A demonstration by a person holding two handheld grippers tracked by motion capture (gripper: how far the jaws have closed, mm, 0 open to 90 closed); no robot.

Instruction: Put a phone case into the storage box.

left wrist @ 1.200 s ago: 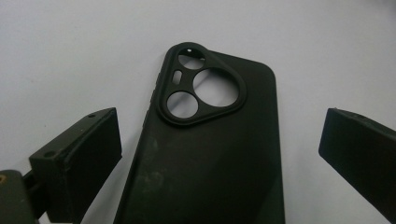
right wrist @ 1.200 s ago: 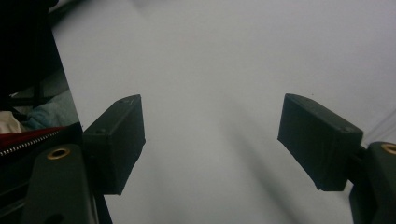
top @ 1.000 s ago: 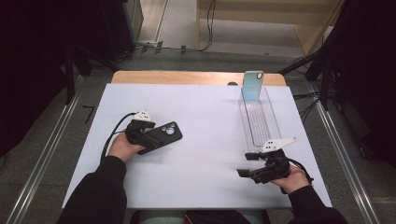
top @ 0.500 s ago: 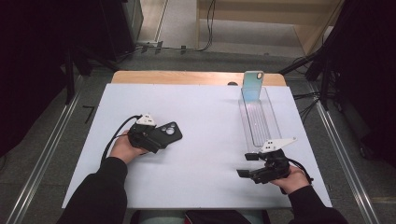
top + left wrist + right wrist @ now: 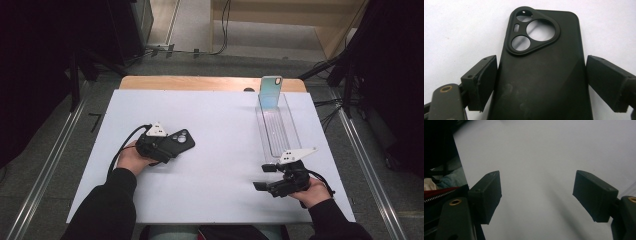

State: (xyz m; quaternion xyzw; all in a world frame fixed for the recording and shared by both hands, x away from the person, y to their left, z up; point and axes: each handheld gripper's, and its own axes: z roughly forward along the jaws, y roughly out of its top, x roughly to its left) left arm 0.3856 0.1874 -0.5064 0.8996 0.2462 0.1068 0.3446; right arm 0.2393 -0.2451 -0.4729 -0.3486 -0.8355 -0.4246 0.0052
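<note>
A black phone case [image 5: 544, 75] lies back up on the white table, its three-cornered camera cutout pointing away from me. My left gripper [image 5: 541, 82] straddles it, and its jaws have just been closing in on the long edges. Thin slivers of table still show beside the pads [image 5: 484, 82], so it is open. In the high view the left gripper [image 5: 172, 145] and the case [image 5: 182, 140] sit left of centre. My right gripper [image 5: 261, 177] rests at the front right. In its own view the right gripper [image 5: 536, 195] is open over bare table.
A long clear tray [image 5: 295, 131] lies at the right, running away from me. A teal phone [image 5: 270, 92] stands upright at its far end. A wooden strip [image 5: 200, 82] borders the far edge of the white table top [image 5: 225, 120]. Metal rails flank both sides.
</note>
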